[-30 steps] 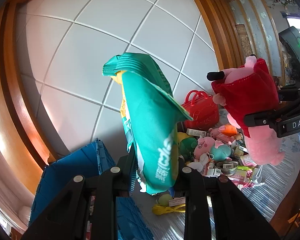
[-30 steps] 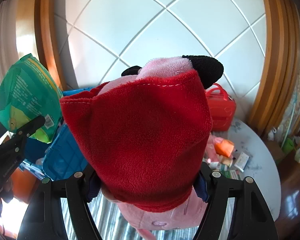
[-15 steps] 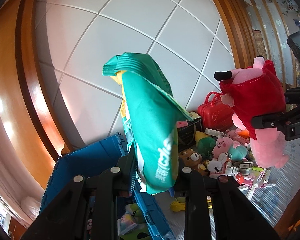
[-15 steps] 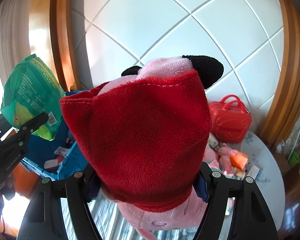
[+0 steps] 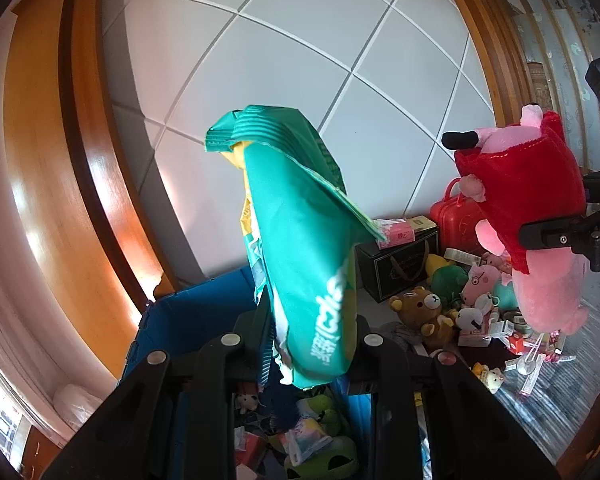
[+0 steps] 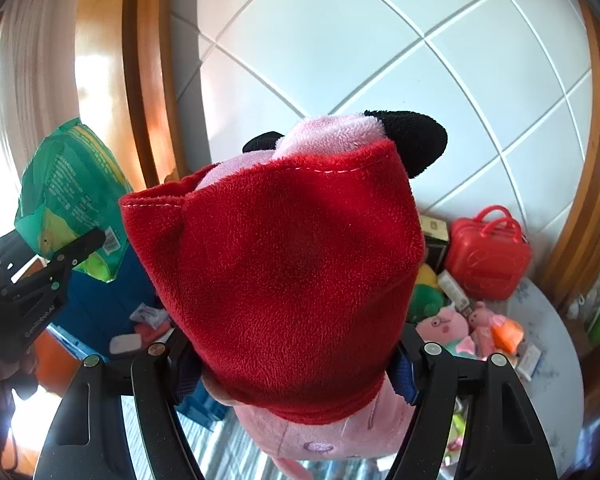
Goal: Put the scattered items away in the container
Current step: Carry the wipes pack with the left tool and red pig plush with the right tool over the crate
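Between the nearly closed jaws of the left gripper [image 5: 312, 344], a crinkled green plastic snack bag with white lettering [image 5: 300, 240] is pinched by its lower end and held upright, above the open blue plastic crate [image 5: 196, 312]. Small toys and packets are seen lying inside the crate. Between the widely spread jaws of the right gripper [image 6: 296, 364], a pink plush pig in a red fleece dress with black feet [image 6: 284, 272] is clamped across its body, feet pointing away from the camera. From the left wrist view, the plush pig [image 5: 528, 208] is shown held off to the right, above the cluttered tabletop [image 5: 548, 396]. On that tabletop are gathered a brown plush bear [image 5: 420, 308], a small pink pig figure with glasses [image 5: 482, 280], a green plush toy [image 5: 448, 280], a black gift bag [image 5: 400, 264], a red plastic toy suitcase [image 6: 488, 256] and assorted small cartons. Behind everything stands a white panelled wall [image 5: 300, 60] framed in curved brown wood.
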`<state>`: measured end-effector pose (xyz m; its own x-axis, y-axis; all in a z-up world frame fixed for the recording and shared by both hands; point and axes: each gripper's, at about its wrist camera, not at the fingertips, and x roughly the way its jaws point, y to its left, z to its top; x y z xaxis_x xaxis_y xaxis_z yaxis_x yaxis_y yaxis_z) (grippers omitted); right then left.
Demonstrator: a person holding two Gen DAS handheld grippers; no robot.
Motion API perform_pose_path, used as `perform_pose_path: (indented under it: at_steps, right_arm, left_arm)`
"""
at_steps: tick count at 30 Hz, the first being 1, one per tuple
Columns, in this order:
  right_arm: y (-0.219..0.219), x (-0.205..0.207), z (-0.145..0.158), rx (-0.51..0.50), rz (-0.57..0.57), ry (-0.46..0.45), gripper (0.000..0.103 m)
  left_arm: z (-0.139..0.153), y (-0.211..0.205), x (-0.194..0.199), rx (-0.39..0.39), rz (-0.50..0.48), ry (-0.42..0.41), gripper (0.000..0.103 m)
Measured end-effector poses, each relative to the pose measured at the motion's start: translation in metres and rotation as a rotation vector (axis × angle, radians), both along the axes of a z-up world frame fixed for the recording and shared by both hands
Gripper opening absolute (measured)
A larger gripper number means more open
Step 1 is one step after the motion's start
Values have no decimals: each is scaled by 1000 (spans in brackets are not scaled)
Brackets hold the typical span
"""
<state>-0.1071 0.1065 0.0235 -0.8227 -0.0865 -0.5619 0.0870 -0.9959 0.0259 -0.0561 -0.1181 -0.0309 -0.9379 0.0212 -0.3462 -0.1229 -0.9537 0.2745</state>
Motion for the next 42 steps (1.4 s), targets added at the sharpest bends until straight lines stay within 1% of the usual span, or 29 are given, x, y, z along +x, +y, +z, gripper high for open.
perform_pose_path:
  at_steps: [10,18,21,24,33,42]
  right_arm:
    - [-62,-14,12,11,50,22,74]
    - [-106,-32,20,14,103,33,74]
    - [-120,-41,21,9,124,32,74]
    - [-134,-53,21,-16,152,18,74]
    - [-165,-82,12,-54,220,-19,74]
    - [-204,-96,6,-43,260,-56,74]
  left_arm:
    - [1,-64,5,15,62,13,24]
    - [-1,-111,10,47,129,-1,24]
    - [-2,-121,13,51,143,-3,24]
    - [-3,-129,12,56,155,-8,24]
    - [-11,-145,7,62,188,-34,24]
    - [-18,-167,-3,85,239,-75,24]
